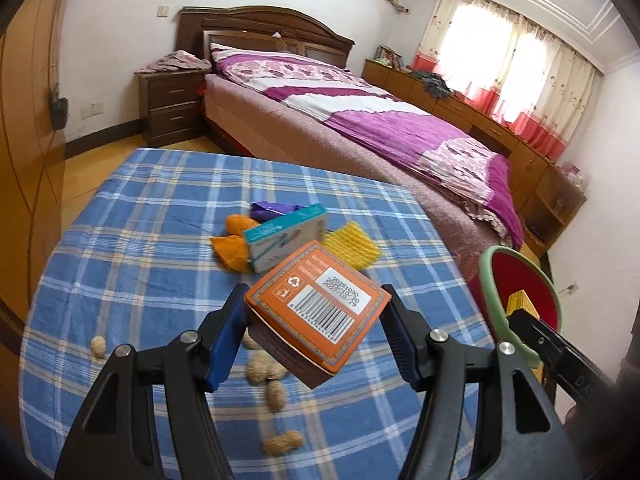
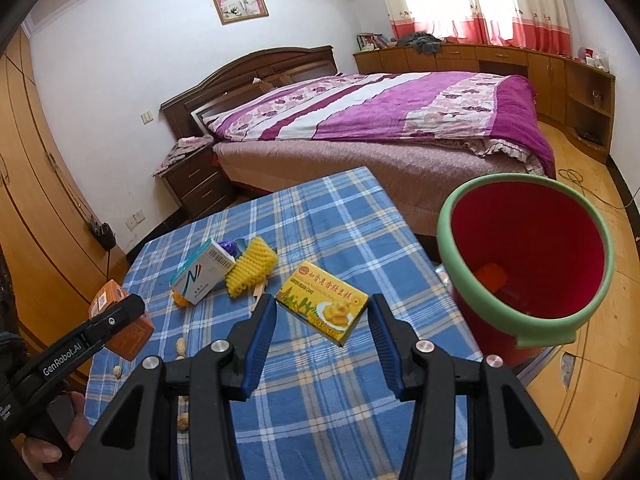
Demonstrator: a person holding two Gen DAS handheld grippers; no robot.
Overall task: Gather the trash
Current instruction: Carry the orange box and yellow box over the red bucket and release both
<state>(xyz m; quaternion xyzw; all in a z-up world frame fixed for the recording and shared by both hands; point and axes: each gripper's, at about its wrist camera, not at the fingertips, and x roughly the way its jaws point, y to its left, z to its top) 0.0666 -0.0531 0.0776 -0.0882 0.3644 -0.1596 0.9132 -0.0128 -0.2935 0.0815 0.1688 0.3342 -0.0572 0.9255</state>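
Left wrist view shows the left gripper (image 1: pixel 316 322) clamped on an orange carton (image 1: pixel 318 306), its blue pads pressed to two opposite sides, the barcode face turned up and the box tilted clear of the plaid tablecloth (image 1: pixel 132 216). Right wrist view shows the right gripper (image 2: pixel 322 320) closed the same way on a yellow bean-cake box (image 2: pixel 322 306), held by its side edges above the cloth, just beside the red bin (image 2: pixel 524 260) with the green rim.

Both cartons look like thin cardboard: light, fairly stiff along the edges, likely to dent if squeezed hard on a broad face, so the narrow sides are the sensible place to pinch. Each pair of jaws stands partly spread, set by the width of its box.

On the cloth there remain a teal-and-white box (image 1: pixel 286 236), a yellow foam net (image 1: pixel 352 246), orange scraps (image 1: pixel 232 248) and scattered peanuts (image 1: pixel 264 370), all soft or small.
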